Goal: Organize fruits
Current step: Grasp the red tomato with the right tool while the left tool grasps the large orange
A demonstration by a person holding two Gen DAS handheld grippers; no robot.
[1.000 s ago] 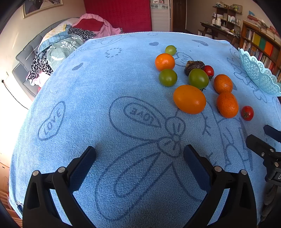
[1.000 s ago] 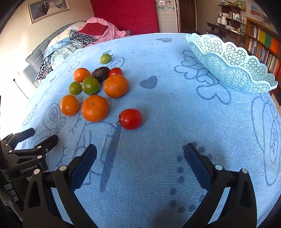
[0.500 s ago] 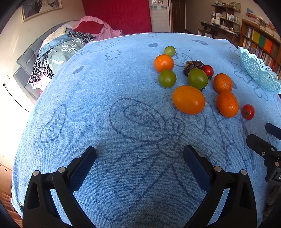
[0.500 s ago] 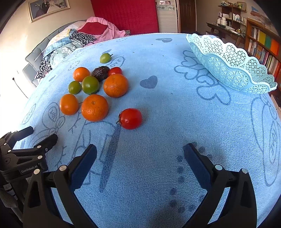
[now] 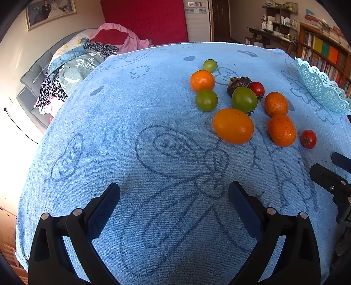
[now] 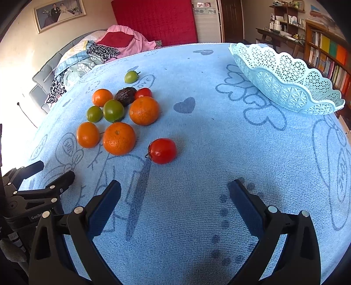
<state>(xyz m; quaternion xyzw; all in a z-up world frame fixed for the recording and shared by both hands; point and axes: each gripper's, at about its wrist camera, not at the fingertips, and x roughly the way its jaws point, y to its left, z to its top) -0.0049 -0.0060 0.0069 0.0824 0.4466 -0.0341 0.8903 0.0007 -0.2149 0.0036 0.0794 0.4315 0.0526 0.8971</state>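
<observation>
Both the left tongs (image 5: 174, 195) and right tongs (image 6: 175, 193) hover spread and empty over the blue-towelled desk (image 6: 197, 136). The loose fruits (a round red tomato (image 6: 162, 150) nearest) lie well apart from the pale-blue lattice plastic basket (image 6: 285, 81).

Oranges (image 6: 119, 138), green tomatoes (image 6: 113, 110) and a dark wrinkled fruit (image 6: 125, 96) cluster on the blue cloth; one red tomato (image 6: 162, 150) lies apart. The pale lattice basket (image 6: 285, 81) sits tilted, well away.

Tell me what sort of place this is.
Probably a lived-in home room, part bedroom, part study: clothes heaped on a grey sofa or bed, a framed portrait on the wall, and a full bookshelf beside a cluttered desk.
</observation>
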